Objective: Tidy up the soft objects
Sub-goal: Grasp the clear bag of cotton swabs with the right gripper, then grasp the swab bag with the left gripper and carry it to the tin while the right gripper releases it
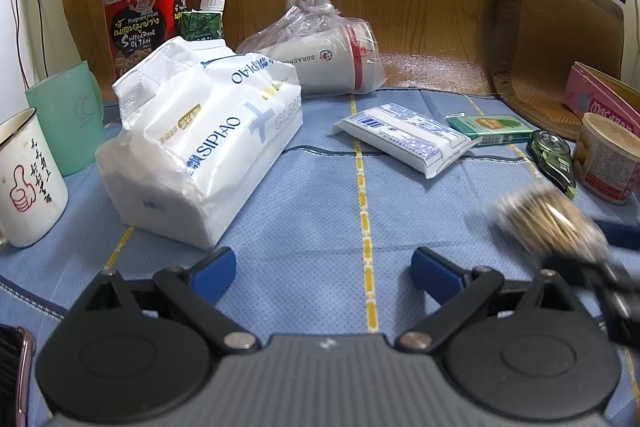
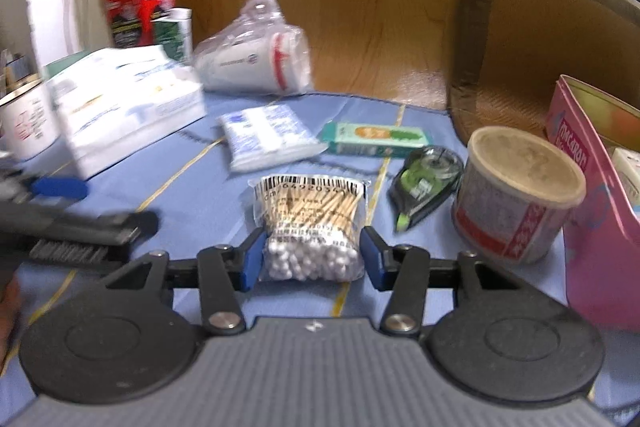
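blue-padded right gripper (image 2: 312, 259) straddles cotton swab bag (image 2: 310, 227) on blue cloth (image 2: 192, 203).

Under my fingers a blue quilted cloth (image 1: 304, 211) with yellow dashed lines covers the surface. On it lie a big white tissue pack (image 1: 204, 143), a small flat white packet (image 1: 404, 135) and a green box (image 1: 492, 129) just beside it, and a green tape dispenser (image 1: 554, 157). A white mug (image 1: 28, 179) and a teal cup (image 1: 68, 115) stand at the left, a round tub (image 2: 516, 191) at the right. A bag of cotton swabs (image 2: 310, 227) rests on the cloth too.
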